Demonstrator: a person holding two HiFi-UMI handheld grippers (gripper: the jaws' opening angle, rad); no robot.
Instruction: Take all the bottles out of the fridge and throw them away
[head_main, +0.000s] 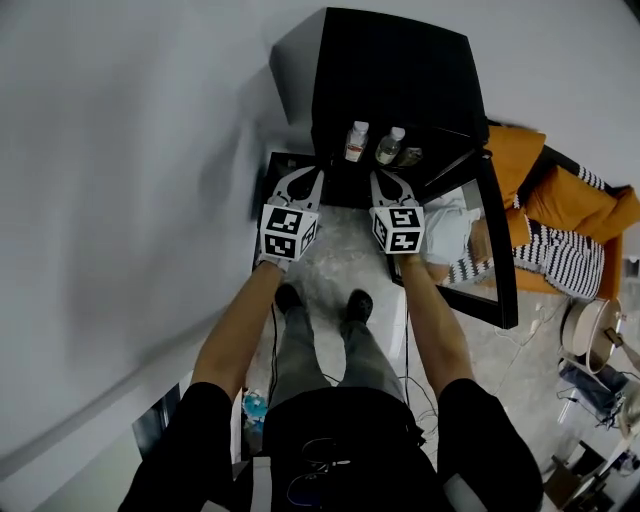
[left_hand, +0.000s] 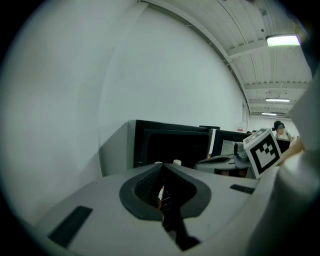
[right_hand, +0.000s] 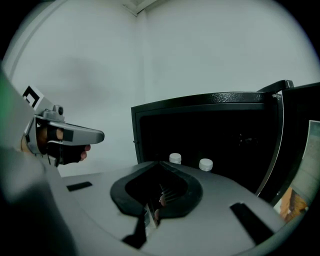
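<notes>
**A:** Where do things stand?

**B:** The left gripper (head_main: 310, 178) is closed tip to tip on nothing, and so is the right gripper (head_main: 384, 180). Both hang just before the front edge of the fridge (head_main: 400, 60), whose door (head_main: 495, 250) stands wide open to the right.

**A:** And the bottles?

**B:** They are upright inside, near the front edge and left of the middle. The left bottle (head_main: 356, 140) has the right bottle (head_main: 389, 146) just beside it. There is a dim shape to their right that I can't identify.

**A:** What makes a clean pick?

**B:** I'd spread each pair of jaws before they cross the front edge and take one bottle per gripper. Closing on the body rather than the cap should keep either bottle from tipping into its neighbour.

**A:** What does each view add?

**B:** The left gripper view shows ceiling lights (left_hand: 282, 40) and the other gripper's marker cube (left_hand: 263, 150). Only the head view shows the bottles' bodies and the door's swing. The right gripper view shows just two white caps (right_hand: 175, 158) above its jaws, against the dark interior.
</notes>
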